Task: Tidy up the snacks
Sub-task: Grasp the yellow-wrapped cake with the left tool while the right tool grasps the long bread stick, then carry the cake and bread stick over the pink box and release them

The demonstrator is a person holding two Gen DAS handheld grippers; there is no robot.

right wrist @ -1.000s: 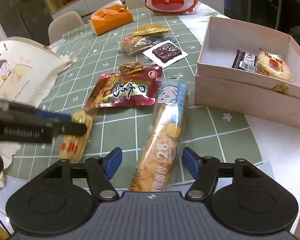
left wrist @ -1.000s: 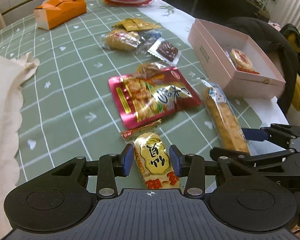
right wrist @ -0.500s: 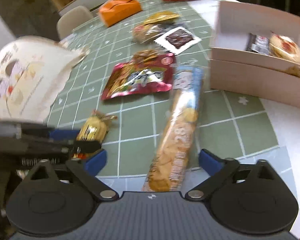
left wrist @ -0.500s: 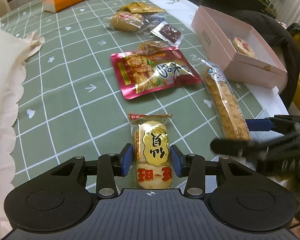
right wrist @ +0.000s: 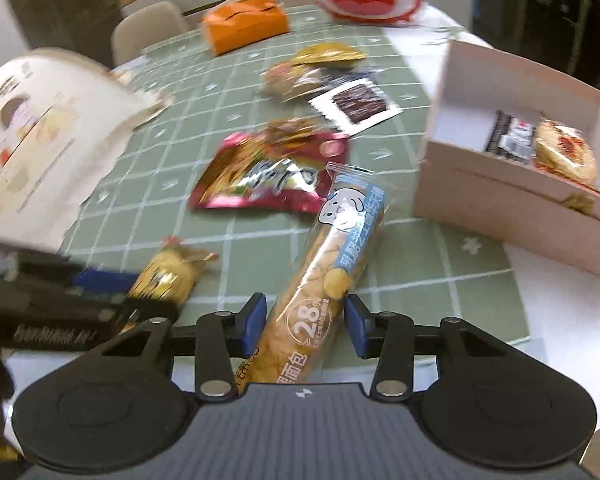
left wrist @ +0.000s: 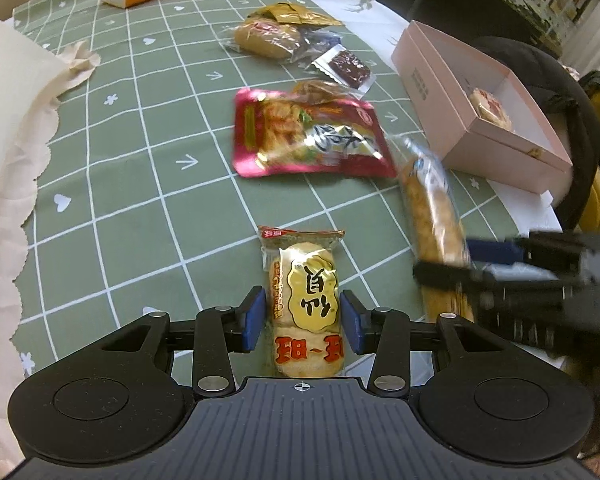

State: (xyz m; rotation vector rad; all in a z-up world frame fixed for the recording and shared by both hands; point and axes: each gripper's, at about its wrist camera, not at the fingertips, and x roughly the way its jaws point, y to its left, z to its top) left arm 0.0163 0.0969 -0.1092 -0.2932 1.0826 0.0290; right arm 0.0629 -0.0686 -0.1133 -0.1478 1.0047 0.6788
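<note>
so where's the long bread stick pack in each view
Left wrist view: the bread pack lies at right of centre, running from the red pouch's corner down to the blurred right claw, which is closing on it.
Right wrist view: it sits at bottom centre, between the right claw's pads.
Shared landmark: the pink box, to the pack's right in both.

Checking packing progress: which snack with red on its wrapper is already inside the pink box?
The round cracker in the clear, red-printed wrapper, lying inside the pink box beside a dark bar. The red pouch lies flat on the tablecloth.
</note>
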